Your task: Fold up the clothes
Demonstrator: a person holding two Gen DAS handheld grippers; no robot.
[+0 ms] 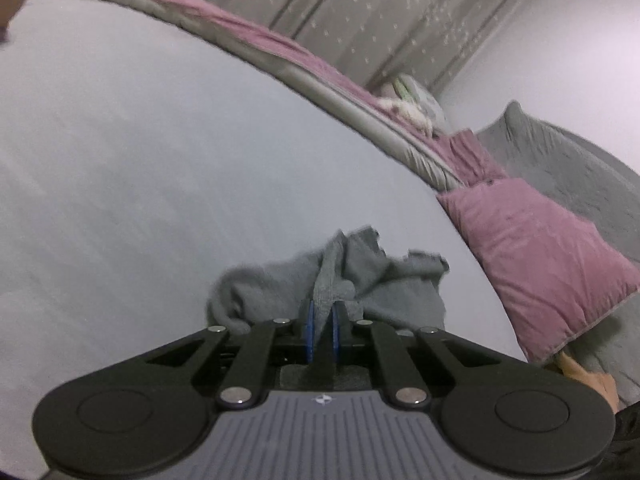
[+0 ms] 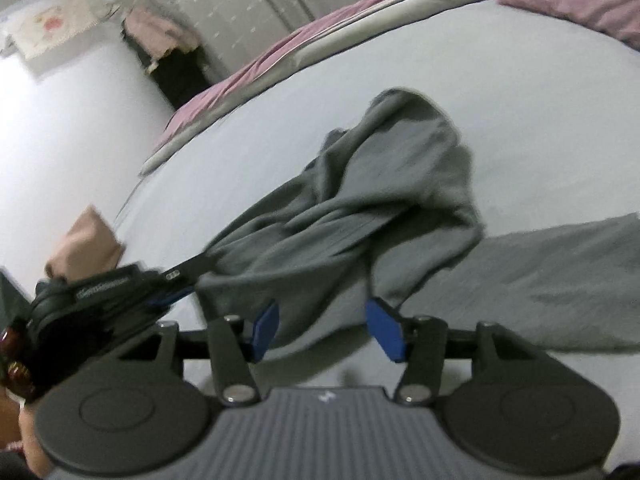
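A grey garment [image 1: 384,280] lies bunched on the pale bed sheet [image 1: 160,160]. My left gripper [image 1: 322,320] is shut on a fold of it, with the cloth pinched between the blue pads. In the right wrist view the same garment [image 2: 360,208] is pulled up toward the left gripper [image 2: 196,270] at the left. One part trails flat across the sheet [image 2: 280,80] to the right. My right gripper [image 2: 326,330] is open, its blue pads [image 2: 266,328] wide apart, and loose grey cloth hangs just ahead of them.
A pink pillow [image 1: 540,264] lies at the right of the bed, with grey bedding [image 1: 580,168] behind it. A pink and grey duvet [image 1: 280,64] runs along the far edge. Curtains [image 1: 380,8] hang behind. Dark furniture [image 2: 176,68] stands beyond the bed.
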